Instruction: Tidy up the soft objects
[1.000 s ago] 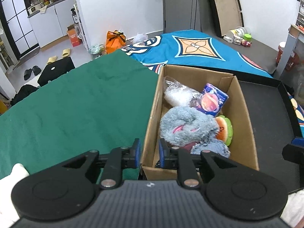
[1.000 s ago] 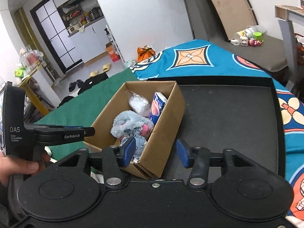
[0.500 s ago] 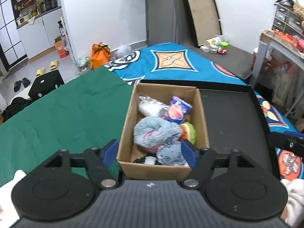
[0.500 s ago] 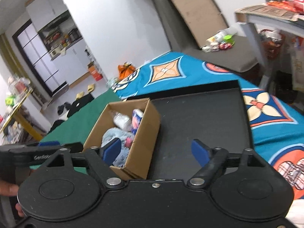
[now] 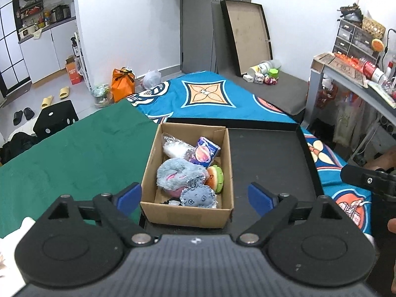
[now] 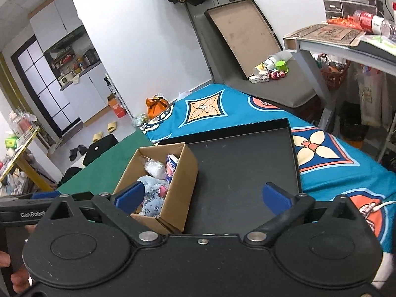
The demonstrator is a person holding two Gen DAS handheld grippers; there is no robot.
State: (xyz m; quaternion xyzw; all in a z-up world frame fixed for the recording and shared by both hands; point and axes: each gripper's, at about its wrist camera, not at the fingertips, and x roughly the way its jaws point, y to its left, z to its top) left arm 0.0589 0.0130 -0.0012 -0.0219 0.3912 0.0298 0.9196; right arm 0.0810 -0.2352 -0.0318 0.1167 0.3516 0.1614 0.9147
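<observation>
A cardboard box (image 5: 188,212) stands at the left end of a black tray (image 5: 267,163). Inside lie a fluffy grey-blue plush (image 5: 178,175), a small round blue plush with a face (image 5: 198,198), a burger-shaped plush (image 5: 216,179), a planet-print packet (image 5: 205,152) and a clear bag of white stuff (image 5: 175,147). My left gripper (image 5: 195,197) hangs above and before the box, its jaws opening and holding nothing. In the right wrist view the box (image 6: 180,188) sits lower left. My right gripper (image 6: 203,197) is over the tray (image 6: 247,168), its jaws opening and holding nothing.
Green cloth (image 5: 74,156) covers the surface left of the box, and a blue patterned blanket (image 5: 205,94) lies behind and to the right. A desk (image 6: 346,42) with clutter stands at the right. Shoes and bags lie on the floor far left.
Both grippers have risen and drawn back from the box, which now looks smaller. The jaws of both have spread from nearly closed to wide.
</observation>
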